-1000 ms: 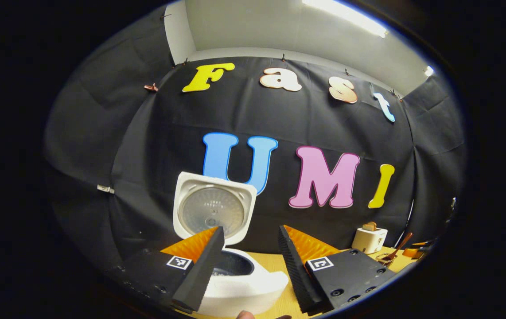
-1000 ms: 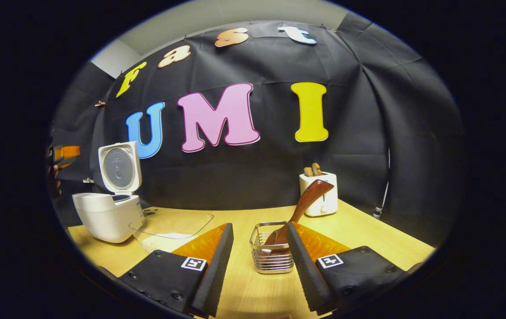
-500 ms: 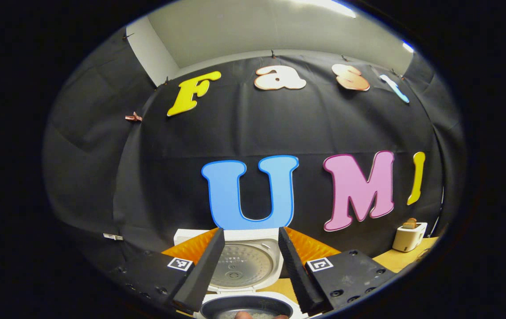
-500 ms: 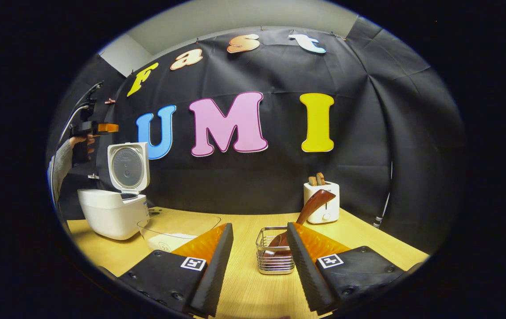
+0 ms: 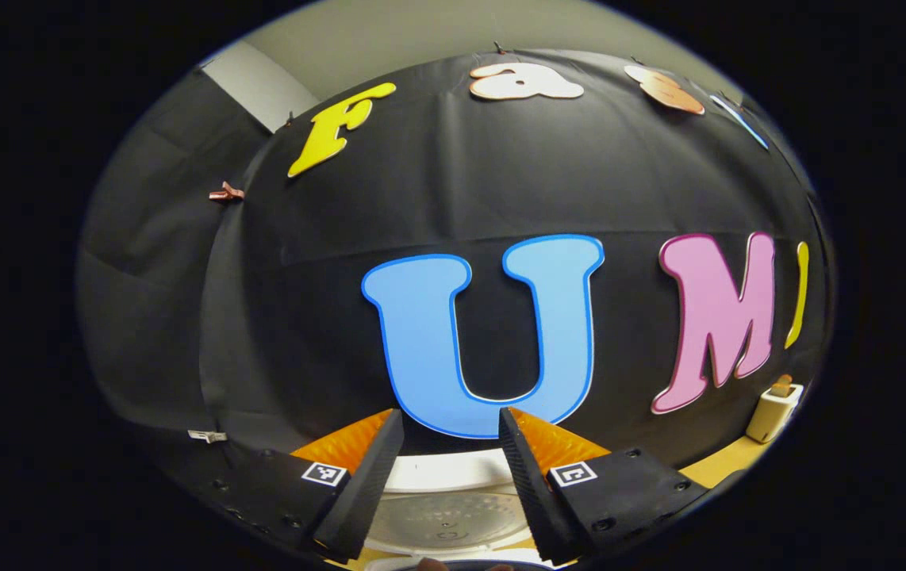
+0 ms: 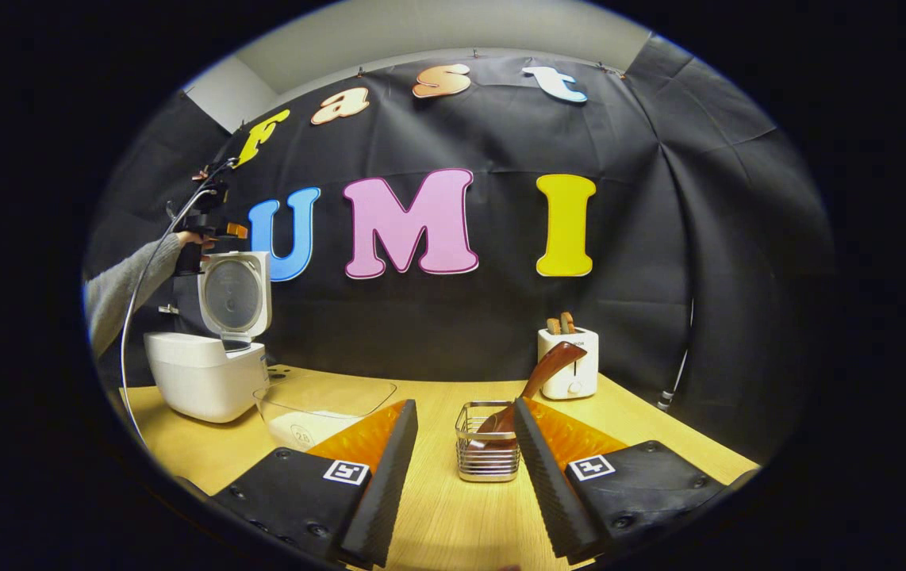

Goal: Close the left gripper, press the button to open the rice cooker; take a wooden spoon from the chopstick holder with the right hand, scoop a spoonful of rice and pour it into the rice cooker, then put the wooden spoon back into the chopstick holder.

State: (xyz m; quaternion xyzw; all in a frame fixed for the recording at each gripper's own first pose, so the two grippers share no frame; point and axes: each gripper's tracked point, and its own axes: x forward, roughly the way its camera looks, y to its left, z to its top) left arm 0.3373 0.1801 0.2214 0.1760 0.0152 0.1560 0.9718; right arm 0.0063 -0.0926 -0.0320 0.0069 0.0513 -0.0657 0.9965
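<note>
The white rice cooker (image 6: 199, 385) stands at the table's left end with its lid (image 6: 235, 295) raised upright. My left gripper (image 6: 213, 230), held by a hand in a grey sleeve, hovers just above and behind the lid's top edge. In the left gripper view, the left gripper (image 5: 450, 412) is open and empty, with the lid's inner plate (image 5: 445, 519) below its fingers. A wooden spoon (image 6: 547, 373) leans in the wire chopstick holder (image 6: 488, 464). My right gripper (image 6: 463, 402) is open in front of the holder, apart from it.
A clear glass bowl (image 6: 318, 404) with rice sits between the cooker and the holder. A white toaster (image 6: 568, 363) with toast stands at the back right, also seen as the toaster (image 5: 773, 411). The light wooden table (image 6: 659, 428) meets the black cloth wall behind.
The left gripper has risen and moved forward from beside the cooker to above the open lid, staying open. The right gripper has barely moved and stays open before the holder.
</note>
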